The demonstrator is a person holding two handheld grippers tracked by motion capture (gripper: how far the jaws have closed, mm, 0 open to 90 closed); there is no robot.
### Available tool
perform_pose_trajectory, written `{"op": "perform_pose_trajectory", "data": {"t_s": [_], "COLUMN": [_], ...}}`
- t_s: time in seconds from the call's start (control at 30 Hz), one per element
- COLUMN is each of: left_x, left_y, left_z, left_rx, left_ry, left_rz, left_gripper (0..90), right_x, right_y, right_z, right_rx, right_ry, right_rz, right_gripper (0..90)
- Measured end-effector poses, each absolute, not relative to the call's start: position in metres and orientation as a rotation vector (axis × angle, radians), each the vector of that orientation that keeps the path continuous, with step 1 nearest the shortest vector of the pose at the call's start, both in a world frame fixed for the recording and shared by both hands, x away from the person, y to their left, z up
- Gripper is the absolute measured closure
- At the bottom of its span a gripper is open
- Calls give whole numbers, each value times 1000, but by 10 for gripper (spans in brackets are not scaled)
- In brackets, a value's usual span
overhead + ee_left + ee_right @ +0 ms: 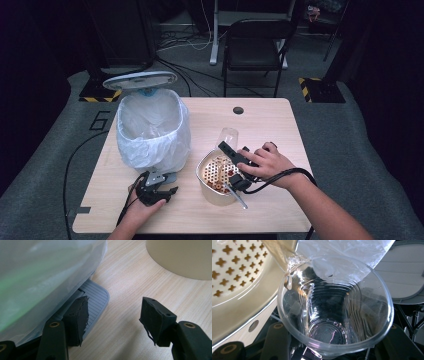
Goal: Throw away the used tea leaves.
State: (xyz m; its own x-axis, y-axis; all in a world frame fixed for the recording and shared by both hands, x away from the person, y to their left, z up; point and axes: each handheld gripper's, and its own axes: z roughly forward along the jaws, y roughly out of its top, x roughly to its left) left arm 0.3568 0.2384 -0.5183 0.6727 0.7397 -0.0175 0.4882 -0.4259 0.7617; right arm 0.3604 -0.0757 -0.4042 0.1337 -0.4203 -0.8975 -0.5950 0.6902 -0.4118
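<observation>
A clear plastic cup [228, 137] with ribbed walls is lifted and tipped, mouth toward the near edge, over the far rim of a cream colander bowl [206, 192]. The bowl sits near the middle of the wooden table [270, 130], closer to its near edge, and holds a perforated insert with reddish pieces and a metal utensil [236, 195]. Seen from the right gripper's camera, the cup [334, 312] looks empty and see-through, its round rim wide open toward the lens, with the colander's cross-shaped holes at the upper left.

The right gripper [235, 156], held in the person's right hand [267, 162], clasps the cup; its black jaws sit close on either side of the cup's base.

The left gripper [156, 191] rests on the table near the near-left corner, just in front of a pedal bin [152, 127] lined with a white bag, its lid raised. Its jaws stand wide apart and hold nothing. Through its camera, one fingertip [79, 315] sits over the bin's grey ribbed pedal [96, 298]; the other [155, 317] is over bare wood.
</observation>
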Motion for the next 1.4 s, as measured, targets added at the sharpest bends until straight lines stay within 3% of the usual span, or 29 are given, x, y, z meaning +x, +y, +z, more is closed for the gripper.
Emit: {"op": "perform_pose_trajectory", "data": {"t_s": [0.93, 1.4], "left_x": [357, 357], "left_y": [238, 238], "left_z": [-518, -518], "left_rx": [2109, 2110], "left_ry": [943, 943], "left_rz": [414, 413], "left_gripper": [392, 392], "right_x": [356, 365], "right_y": [-74, -77], "right_z": [-407, -378], "right_rx": [-968, -708], "right_ry": [1429, 1745], "right_rz": [46, 383], "right_gripper": [487, 484]}}
